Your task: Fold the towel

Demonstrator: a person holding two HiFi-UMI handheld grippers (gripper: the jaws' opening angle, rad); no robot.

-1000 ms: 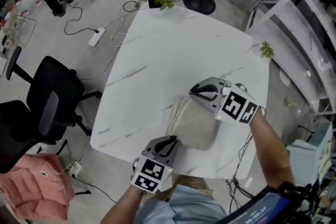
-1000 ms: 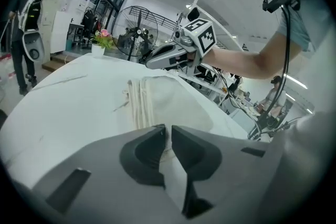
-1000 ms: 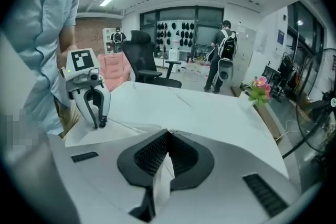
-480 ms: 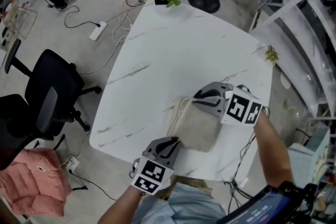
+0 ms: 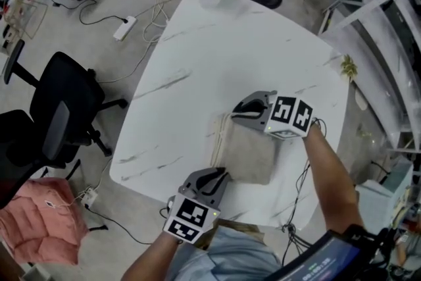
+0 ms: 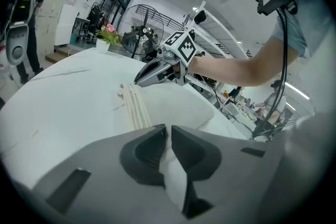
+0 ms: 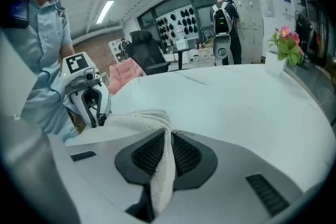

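Veined white table (image 5: pixel 217 56), folded terry towel (image 5: pixel 248 156)

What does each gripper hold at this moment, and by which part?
Both hold the towel. The left gripper pinches its near edge; the right gripper has its far edge between fingers that have just been opening.

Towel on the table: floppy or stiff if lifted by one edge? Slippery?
Likely floppy: the towel bunches thin where the left claw pinches it. Probably not slippery, since its surface looks fuzzy. Its folded edges may splay when raised.
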